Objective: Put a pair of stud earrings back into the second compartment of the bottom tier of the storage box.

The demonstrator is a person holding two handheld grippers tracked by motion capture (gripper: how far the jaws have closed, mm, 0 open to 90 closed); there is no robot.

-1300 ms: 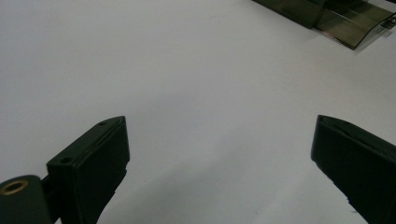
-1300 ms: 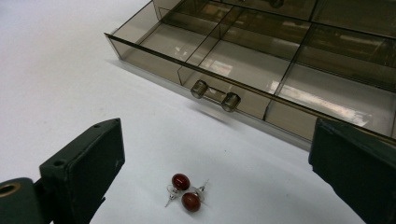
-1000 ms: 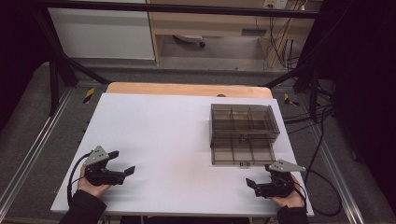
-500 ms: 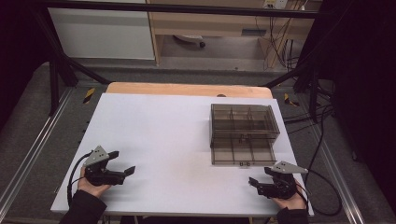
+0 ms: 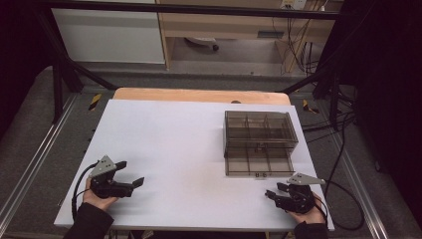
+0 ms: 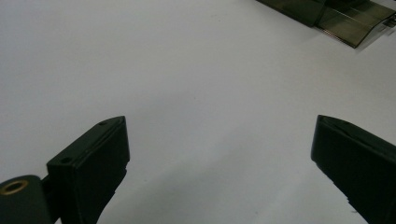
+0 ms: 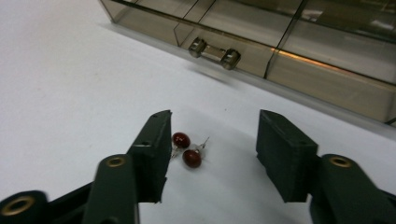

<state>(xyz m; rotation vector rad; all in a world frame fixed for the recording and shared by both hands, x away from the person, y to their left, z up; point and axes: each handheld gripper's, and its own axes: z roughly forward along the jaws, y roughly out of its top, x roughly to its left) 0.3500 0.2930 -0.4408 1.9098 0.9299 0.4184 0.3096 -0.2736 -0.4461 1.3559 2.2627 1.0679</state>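
While the right gripper [image 7: 212, 140] hovers low w/ fingers [image 7: 154, 144] spread, two small dark-red bead earrings w/ metal posts [image 7: 187, 150] lie on the white bench [image 5: 189, 144] between them, nearer one finger, just in front of the smoky clear plastic compartment box [image 5: 259, 142]. Left gripper [image 5: 130, 180] sits near the bench's front-left corner, fingers also spread, nothing between.

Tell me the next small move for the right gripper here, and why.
Probably lower the right gripper slightly and shut it on the red earrings. They lie on the white table between its open jaws, close to the left one, not yet held. The smoky organiser box sits just beyond, so shift slightly to centre them first.
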